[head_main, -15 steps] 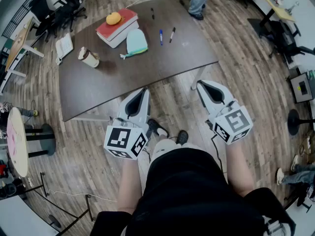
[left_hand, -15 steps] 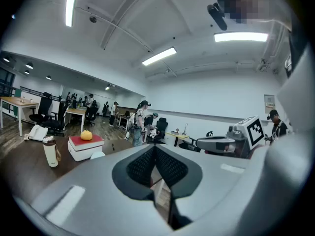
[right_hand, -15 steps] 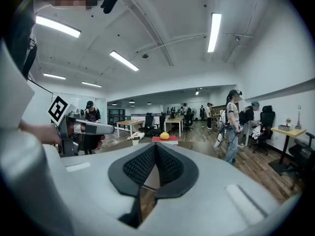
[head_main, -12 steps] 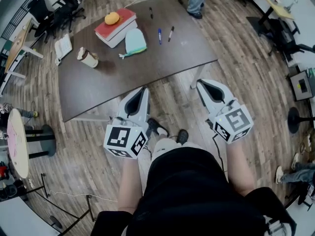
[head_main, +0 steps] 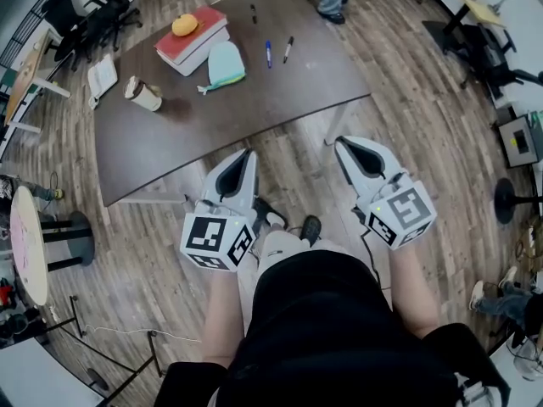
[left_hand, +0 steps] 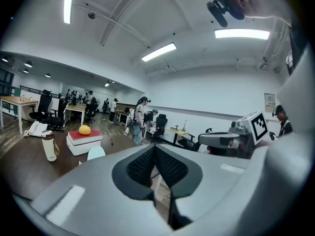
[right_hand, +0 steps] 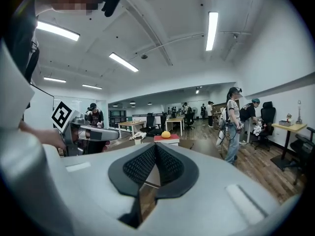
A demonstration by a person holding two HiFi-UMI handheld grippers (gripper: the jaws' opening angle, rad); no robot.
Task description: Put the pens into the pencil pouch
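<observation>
On the far side of the dark table (head_main: 254, 108): logged a pale teal pencil pouch (head_main: 225, 64) lying flat, just beside a stack of red and white books (head_main: 191, 42) with an orange object (head_main: 185, 25) on top. Right of the pouch, found a blue pen (head_main: 268, 53) and a black pen (head_main: 288, 49) side by side, apart from each other and from the pouch. Farther back, spotted a third dark pen (head_main: 253, 13) lying alone. Left of the pouch, noted a cup (head_main: 142, 94). Nearer, off the table's edge and over wood floor, observed left gripper (head_main: 248, 154) and right gripper (head_main: 341, 142), well apart from pens and pouch. Checked each in its own view: left pads (left_hand: 142, 165) pressed together, nothing between; right pads (right_hand: 140, 165) likewise closed and empty.
</observation>
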